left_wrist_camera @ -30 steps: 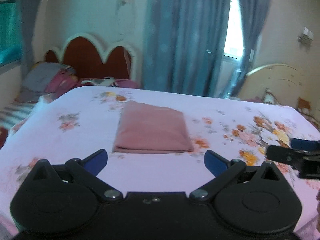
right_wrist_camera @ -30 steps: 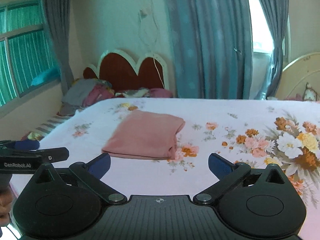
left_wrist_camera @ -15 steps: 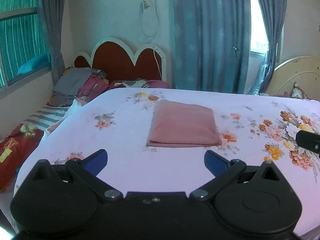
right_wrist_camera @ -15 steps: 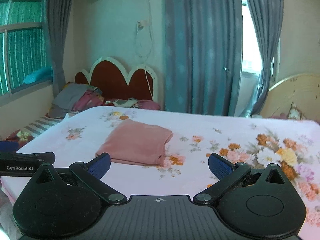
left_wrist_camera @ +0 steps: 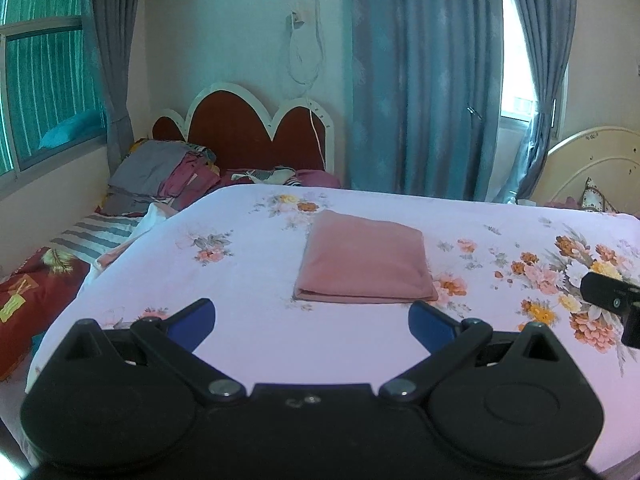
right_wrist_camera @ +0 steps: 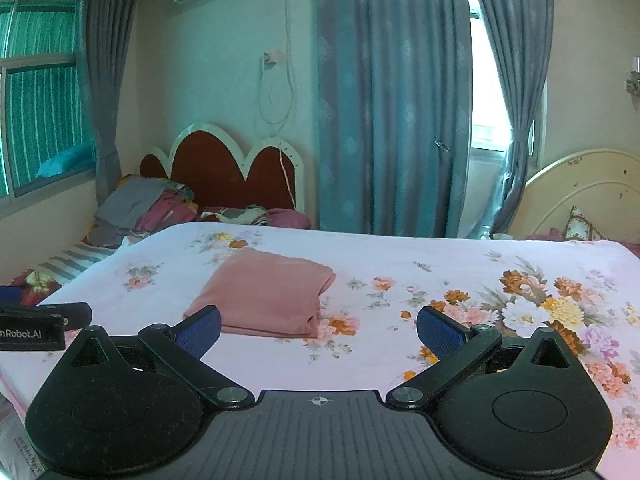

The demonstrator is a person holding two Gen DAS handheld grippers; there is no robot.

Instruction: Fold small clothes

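Lying folded on the floral bedsheet (left_wrist_camera: 360,344), well short of the red headboard (left_wrist_camera: 244,136), the pink garment (left_wrist_camera: 364,266) looks soft, light and limp. Both the left gripper (left_wrist_camera: 312,320) and right gripper (right_wrist_camera: 318,330) are spread wide, holding nothing. Any regrasp should probably pinch a layered edge nearest the grippers, since a single layer would likely unfold the stack.

You get soft daylight from the window (right_wrist_camera: 486,120) between the curtains (right_wrist_camera: 394,96), blown out white there. The room is evenly lit with a teal cast and faint shadows. Fisheye bending curves the edges; corners vignette black.
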